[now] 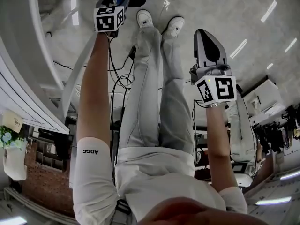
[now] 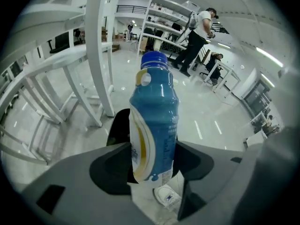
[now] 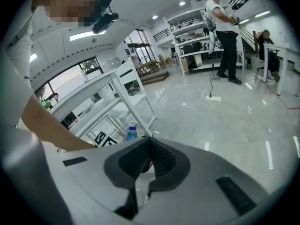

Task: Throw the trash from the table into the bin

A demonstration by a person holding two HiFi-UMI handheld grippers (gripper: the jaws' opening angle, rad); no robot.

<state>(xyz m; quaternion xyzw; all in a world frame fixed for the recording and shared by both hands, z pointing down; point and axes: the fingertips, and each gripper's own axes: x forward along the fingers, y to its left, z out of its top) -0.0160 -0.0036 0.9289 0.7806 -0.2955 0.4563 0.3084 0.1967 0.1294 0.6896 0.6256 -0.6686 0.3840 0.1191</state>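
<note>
your left gripper clamps a blue bottle near its base, likely to carry it to the bin; your right gripper is clenched, seemingly empty.

Glossy pale floor, white-framed tables, far shelving racks, ceiling spotlights, perhaps tall windows behind.

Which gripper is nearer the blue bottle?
Left. The left gripper is shut on the blue bottle; the right gripper is shut, apart from it, off to one side.
</note>
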